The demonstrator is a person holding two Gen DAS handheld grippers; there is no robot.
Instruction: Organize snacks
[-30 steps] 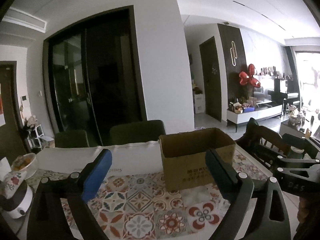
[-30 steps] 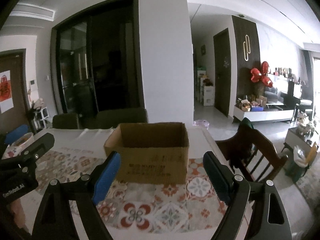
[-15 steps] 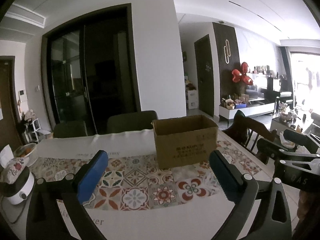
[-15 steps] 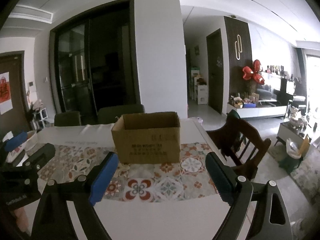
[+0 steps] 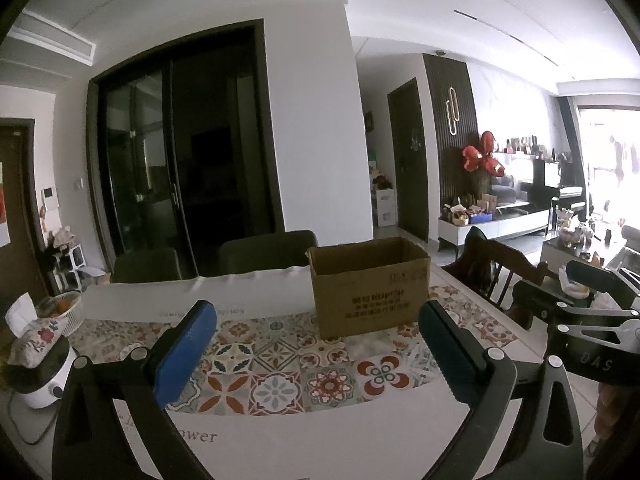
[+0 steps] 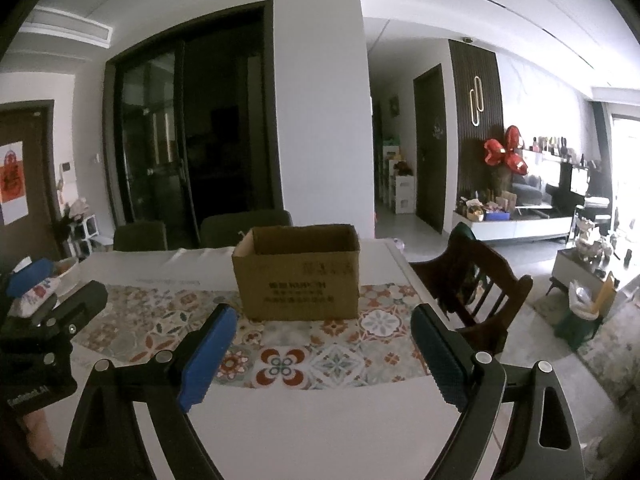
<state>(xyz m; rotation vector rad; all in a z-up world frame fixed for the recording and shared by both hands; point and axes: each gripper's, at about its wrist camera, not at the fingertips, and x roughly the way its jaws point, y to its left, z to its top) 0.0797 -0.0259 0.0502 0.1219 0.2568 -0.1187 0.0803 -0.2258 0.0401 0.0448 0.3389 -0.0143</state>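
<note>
While the open cardboard box [image 5: 370,286] stands upright on the patterned tablecloth [image 5: 280,376], well ahead of me, I hold the left gripper [image 5: 316,344] and right gripper [image 6: 322,344] with jaws spread, both empty, above the table's near edge.
</note>
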